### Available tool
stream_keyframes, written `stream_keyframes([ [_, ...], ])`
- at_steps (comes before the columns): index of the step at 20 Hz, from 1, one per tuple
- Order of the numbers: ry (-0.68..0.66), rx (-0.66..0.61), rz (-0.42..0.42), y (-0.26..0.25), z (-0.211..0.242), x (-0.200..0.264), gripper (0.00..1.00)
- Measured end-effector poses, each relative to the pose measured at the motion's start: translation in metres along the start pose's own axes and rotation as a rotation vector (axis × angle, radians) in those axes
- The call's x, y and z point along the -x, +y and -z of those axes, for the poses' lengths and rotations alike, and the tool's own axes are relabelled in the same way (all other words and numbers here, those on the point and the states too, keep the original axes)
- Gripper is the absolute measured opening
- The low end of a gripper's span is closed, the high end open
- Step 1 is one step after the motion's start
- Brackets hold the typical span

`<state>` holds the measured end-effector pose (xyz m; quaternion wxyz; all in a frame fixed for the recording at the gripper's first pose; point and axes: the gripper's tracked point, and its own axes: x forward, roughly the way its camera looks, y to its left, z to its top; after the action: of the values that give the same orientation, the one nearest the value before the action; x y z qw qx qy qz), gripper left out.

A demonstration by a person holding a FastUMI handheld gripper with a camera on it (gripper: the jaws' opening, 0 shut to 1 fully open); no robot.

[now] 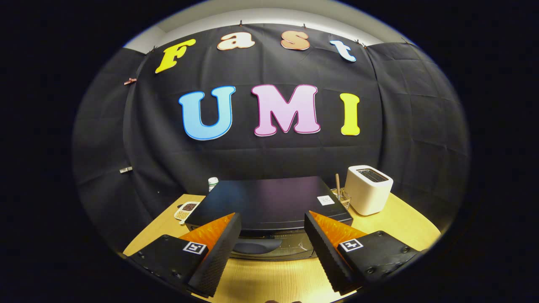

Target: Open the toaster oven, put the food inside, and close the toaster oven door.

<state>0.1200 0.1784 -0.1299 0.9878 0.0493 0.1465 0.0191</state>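
Gripper view: one look forward along the claw's two fingers, over a wooden table (391,227) toward the booth's black cloth wall.
Claw state: the gripper (273,223) stands wide, its fingers well apart and holding nothing; bare tabletop shows between them.
Fingers: each finger (219,252) carries a square printed marker on its base; the tips rise in front of the oven's upper front edge without clearly touching it.
Toaster oven: the black toaster oven (269,202) sits just ahead of the fingertips, centred on the gap between them; its flat dark top stretches away beyond them.
Oven door: the glass door (273,246) with its dark handle shows low between the two fingers and looks closed.
Sticker: a small white label (325,200) lies on the oven top, beyond the right finger.
Toaster: a white slot toaster (369,189) stands beyond and to the right of the right finger, beside the oven.
Utensil holder: a wire holder with a wooden stick (338,187) sits between oven and toaster.
Left of the oven: a small white dish with dark contents (186,209) lies beyond the left finger; a white bottle (213,183) stands farther back.
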Motion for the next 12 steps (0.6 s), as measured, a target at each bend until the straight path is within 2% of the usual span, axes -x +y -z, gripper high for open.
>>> stream_keyframes([
  [10,0.118,0.048,0.006,0.029,0.057,-0.045,0.99],
  [12,0.119,0.036,0.016,0.028,0.054,-0.047,1.0],
])
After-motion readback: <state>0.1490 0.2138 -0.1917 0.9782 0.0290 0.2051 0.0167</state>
